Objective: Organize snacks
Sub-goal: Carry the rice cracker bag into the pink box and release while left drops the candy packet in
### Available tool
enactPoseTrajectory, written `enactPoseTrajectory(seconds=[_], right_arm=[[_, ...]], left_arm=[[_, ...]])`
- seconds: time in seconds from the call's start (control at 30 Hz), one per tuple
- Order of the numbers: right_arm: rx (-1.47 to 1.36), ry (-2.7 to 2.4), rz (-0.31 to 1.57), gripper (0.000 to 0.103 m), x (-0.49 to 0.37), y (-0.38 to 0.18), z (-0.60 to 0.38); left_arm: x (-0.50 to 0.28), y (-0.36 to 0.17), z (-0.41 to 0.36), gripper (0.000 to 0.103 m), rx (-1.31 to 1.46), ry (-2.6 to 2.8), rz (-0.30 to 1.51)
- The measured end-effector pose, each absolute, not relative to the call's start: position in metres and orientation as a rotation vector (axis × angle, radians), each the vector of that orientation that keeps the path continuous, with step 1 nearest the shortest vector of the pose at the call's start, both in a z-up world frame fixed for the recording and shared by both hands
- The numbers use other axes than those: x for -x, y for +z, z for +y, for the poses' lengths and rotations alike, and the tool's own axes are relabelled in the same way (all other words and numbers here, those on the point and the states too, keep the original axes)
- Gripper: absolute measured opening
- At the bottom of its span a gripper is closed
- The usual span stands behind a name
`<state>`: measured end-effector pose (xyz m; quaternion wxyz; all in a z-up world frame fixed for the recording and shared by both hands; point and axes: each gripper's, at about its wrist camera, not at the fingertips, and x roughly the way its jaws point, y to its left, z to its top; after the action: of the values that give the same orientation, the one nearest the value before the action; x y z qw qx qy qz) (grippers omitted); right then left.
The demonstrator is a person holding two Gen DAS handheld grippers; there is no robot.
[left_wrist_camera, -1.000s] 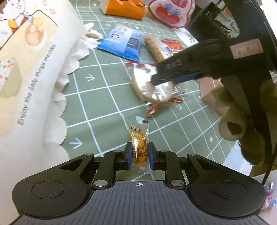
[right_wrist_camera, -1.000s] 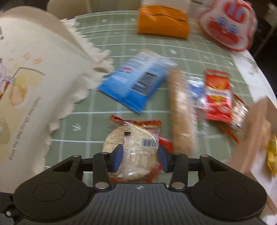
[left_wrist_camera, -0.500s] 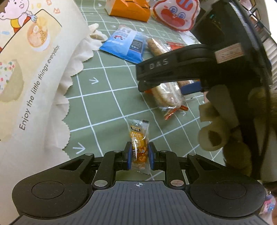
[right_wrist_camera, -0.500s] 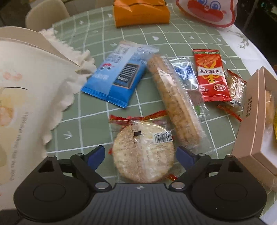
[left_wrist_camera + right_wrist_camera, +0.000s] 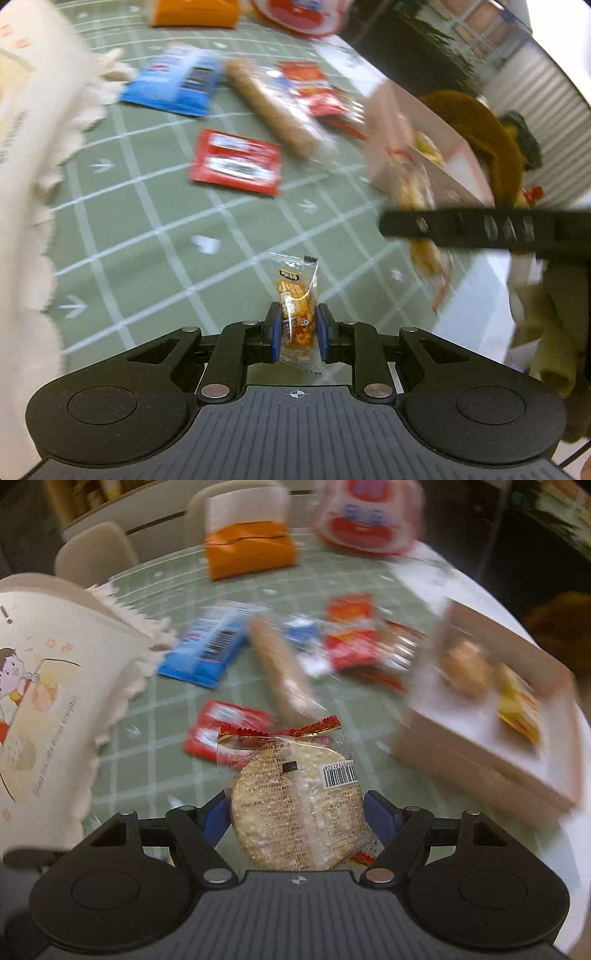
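Note:
My left gripper (image 5: pixel 296 330) is shut on a small orange snack packet (image 5: pixel 298 306) and holds it above the green grid mat (image 5: pixel 155 229). My right gripper (image 5: pixel 297 812) is shut on a round rice cracker pack (image 5: pixel 295 805) and holds it off the mat; its black finger (image 5: pixel 480 230) crosses the right of the left wrist view. A pink open box (image 5: pixel 491 720) (image 5: pixel 424 158) with snacks inside stands at the right. On the mat lie a red packet (image 5: pixel 225 727) (image 5: pixel 236 162), a long biscuit roll (image 5: pixel 280 668) (image 5: pixel 273 107) and a blue pack (image 5: pixel 208 646) (image 5: pixel 177 85).
A cream fabric bag with cartoon print (image 5: pixel 48 694) (image 5: pixel 26 147) fills the left side. An orange pouch (image 5: pixel 251 550) and a red-and-white character bag (image 5: pixel 365 517) sit at the far edge. More red packets (image 5: pixel 351 635) lie beside the roll. The table edge curves at the right.
My right gripper closed on the rice cracker pack and lifted it, uncovering a red packet beneath. Both views have swung towards the pink box. The left gripper still holds the orange packet.

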<state>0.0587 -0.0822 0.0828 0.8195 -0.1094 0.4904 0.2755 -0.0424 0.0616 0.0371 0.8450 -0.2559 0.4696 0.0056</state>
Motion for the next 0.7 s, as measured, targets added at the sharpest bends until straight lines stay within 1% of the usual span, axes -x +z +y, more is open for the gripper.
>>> enactPoseTrajectory(seconds=[0.13,0.3,0.33,0.37,0.4,0.7], right_arm=[[0.173,0.462,1.092,0.076,-0.054,0.066,-0.136],[0.06,0.394,1.131,0.077,-0.043,0.044,-0.181],[0.012,0.414,1.131,0.08,-0.04,0.041,-0.188],[-0.039,0.44,1.132,0.085,-0.037,0.039,-0.194],[-0.077,0.452,1.126,0.086,-0.034,0.038,-0.2],[0.058,0.421,1.072,0.086,-0.013,0.023,-0.202]], left_arm=[[0.033,0.033,0.037,0.023,0.528,-0.062,1.001],[0.025,0.028,0.01,0.023,0.498,-0.125,1.023],[0.025,0.027,0.007,0.023,0.495,-0.131,1.028],[0.024,0.026,0.004,0.023,0.491,-0.133,1.032],[0.023,0.025,0.002,0.023,0.487,-0.132,1.034],[0.033,0.025,0.007,0.023,0.476,-0.083,1.043]])
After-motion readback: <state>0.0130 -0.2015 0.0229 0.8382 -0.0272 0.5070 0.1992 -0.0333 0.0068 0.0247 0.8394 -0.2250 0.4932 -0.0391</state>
